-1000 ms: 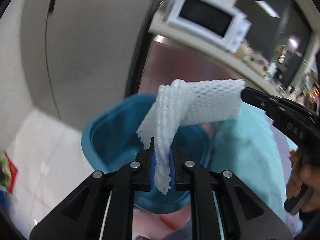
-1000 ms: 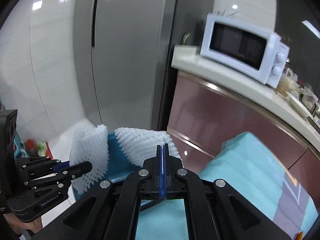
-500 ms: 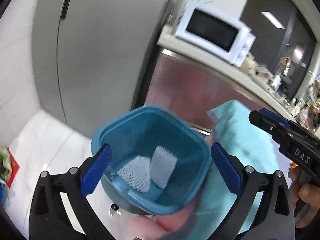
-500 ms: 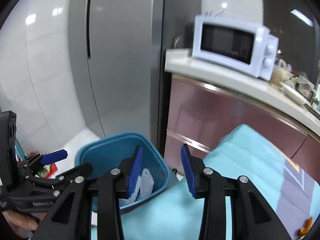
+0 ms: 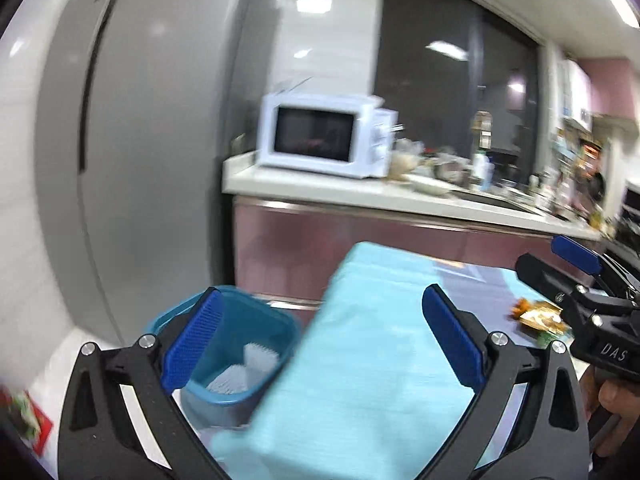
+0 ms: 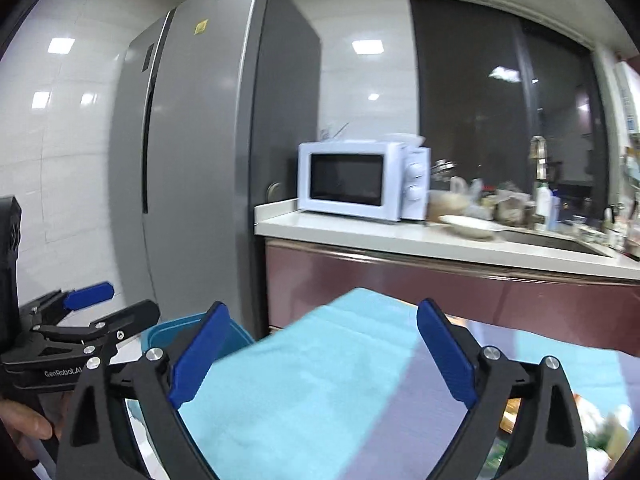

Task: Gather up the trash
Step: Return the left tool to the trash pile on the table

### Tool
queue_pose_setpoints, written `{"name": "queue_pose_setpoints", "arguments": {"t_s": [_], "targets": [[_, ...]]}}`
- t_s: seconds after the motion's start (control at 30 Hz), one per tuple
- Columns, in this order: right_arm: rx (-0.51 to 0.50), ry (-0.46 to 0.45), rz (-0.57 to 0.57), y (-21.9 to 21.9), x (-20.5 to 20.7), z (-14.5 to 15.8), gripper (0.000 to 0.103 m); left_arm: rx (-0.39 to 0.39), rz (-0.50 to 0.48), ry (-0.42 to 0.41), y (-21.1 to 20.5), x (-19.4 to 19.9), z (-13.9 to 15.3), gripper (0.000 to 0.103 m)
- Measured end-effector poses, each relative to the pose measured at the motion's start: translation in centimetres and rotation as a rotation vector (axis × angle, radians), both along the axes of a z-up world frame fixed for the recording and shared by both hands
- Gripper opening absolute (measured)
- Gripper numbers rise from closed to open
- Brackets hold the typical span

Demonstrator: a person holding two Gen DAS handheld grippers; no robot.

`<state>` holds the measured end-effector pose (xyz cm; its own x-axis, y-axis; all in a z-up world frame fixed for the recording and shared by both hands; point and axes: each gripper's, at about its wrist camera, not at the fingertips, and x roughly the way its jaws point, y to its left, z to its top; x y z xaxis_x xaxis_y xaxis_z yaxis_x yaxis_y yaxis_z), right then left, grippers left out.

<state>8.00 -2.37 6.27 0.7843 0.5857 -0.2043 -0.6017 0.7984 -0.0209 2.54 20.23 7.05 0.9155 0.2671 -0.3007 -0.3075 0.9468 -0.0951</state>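
My left gripper (image 5: 322,292) is open and empty, held above the table's near-left corner. Just left of the table stands a blue bin (image 5: 276,322) on the floor, with white foam net pieces (image 5: 244,372) at its bottom. My right gripper (image 6: 324,307) hovers over the teal cloth (image 6: 304,380); its jaws are opening and nothing is between them. It also shows at the right edge as the right gripper (image 5: 550,262). An orange-gold wrapper (image 5: 538,316) lies on the table beside it. The left gripper (image 6: 116,302) and the bin's rim (image 6: 172,326) appear at the left in the right wrist view.
A grey fridge (image 6: 208,152) rises behind the bin. A white microwave (image 5: 320,138) sits on a cluttered counter (image 6: 440,240) over maroon cabinets. A red packet (image 5: 28,420) lies on the floor. Blurred litter (image 6: 600,428) rests on the table's right side.
Both grippers opened; the white foam net left the left gripper's pads and dropped into the bin. Both hands drew back, rose and swung right, from over the bin to over the table.
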Motion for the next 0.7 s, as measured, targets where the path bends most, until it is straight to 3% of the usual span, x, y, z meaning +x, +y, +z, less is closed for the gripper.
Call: {"name": "queue_pose_setpoints", "arguments": {"t_s": [0.1, 0.37, 0.7], "targets": [[0.027, -0.007, -0.066, -3.8, -1.2, -0.3, 0.093, 0.061, -0.070, -0.034, -5.3, -0.5, 0.8, 0.097], [-0.008, -0.058, -0.343, -13.9, -5.1, -2.5, 0.095, 0.108, -0.279, -0.035, -17.1, -0.7, -0.1, 0.097], [-0.002, 0.053, -0.601, -23.0, -5.7, -4.8, 0.096, 0.108, -0.512, 0.023, -27.9, 0.4, -2.9, 0.097]]}}
